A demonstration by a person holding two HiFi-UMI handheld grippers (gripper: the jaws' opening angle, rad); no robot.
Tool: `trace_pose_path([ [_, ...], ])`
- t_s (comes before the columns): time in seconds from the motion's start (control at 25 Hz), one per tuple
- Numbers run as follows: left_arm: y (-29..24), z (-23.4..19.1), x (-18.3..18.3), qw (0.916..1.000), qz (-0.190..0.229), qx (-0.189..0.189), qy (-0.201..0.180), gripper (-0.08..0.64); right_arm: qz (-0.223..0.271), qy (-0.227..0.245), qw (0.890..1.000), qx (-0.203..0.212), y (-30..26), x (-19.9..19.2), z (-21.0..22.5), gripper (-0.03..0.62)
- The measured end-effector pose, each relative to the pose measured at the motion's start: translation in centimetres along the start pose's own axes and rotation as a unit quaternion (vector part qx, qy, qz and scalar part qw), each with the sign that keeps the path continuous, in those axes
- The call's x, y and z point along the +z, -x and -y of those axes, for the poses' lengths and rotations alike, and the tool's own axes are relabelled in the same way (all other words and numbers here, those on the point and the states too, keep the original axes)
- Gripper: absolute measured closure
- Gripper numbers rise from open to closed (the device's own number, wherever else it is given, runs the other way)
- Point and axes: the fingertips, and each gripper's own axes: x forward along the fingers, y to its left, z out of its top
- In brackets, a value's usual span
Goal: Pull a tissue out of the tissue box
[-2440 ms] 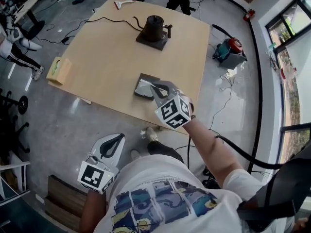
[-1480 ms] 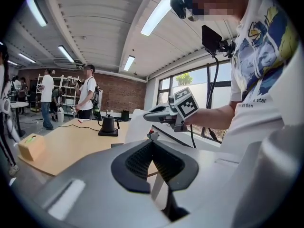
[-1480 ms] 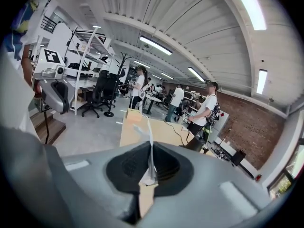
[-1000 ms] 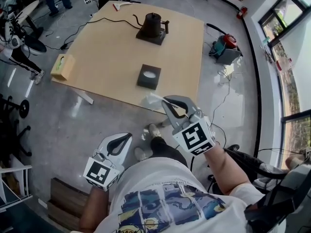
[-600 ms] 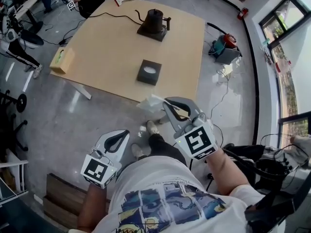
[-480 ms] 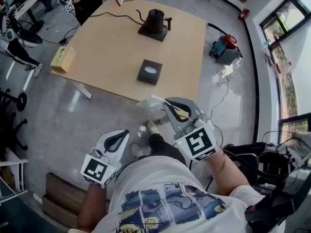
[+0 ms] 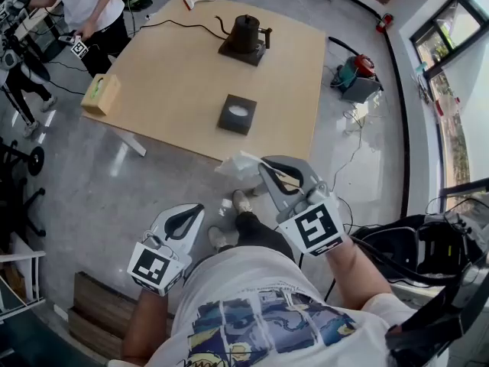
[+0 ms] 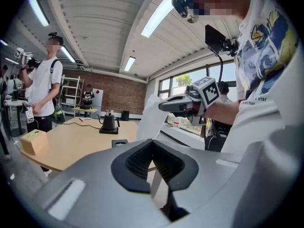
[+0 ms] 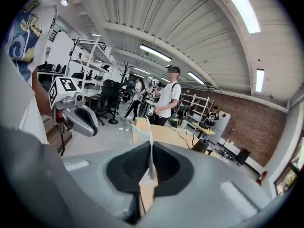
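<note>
1. Holding the tissue (image 7: 238,166) pinched flat between its closed jaws, the right claw (image 7: 263,163) sits on the person's side of the tissue box (image 7: 238,115). It is well apart from the box and past the counter's (image 7: 168,82) near edge. The sheet hangs free, so the pull looks finished.
2. Another white sheet shows in the box's top opening. The box stands alone mid-counter, leaving a straight pull path toward the person.
3. The left claw (image 7: 197,209) is closed on nothing, lower and farther from the tissue box than the right one, probably so as not to cross the pull line.
4. Beyond the tissue box a kettle (image 7: 246,31) stands well apart. Bare counter rings the box, and open floor lies under the tissue.
</note>
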Motion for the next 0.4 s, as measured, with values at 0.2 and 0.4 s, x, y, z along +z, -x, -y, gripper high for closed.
trace_pose_path([
  [0.2, -0.11, -0.07, 0.16, 1.0000, -0.003, 0.001, 0.002, 0.557, -0.001, 0.001, 1.000, 0.004, -0.05, 0.00, 0.16, 0.589],
  [0.4, -0.02, -0.07, -0.10, 1.0000, -0.004, -0.001, -0.001, 0.557, 0.000, 0.003, 1.000, 0.006, -0.03, 0.04, 0.15, 0.589],
])
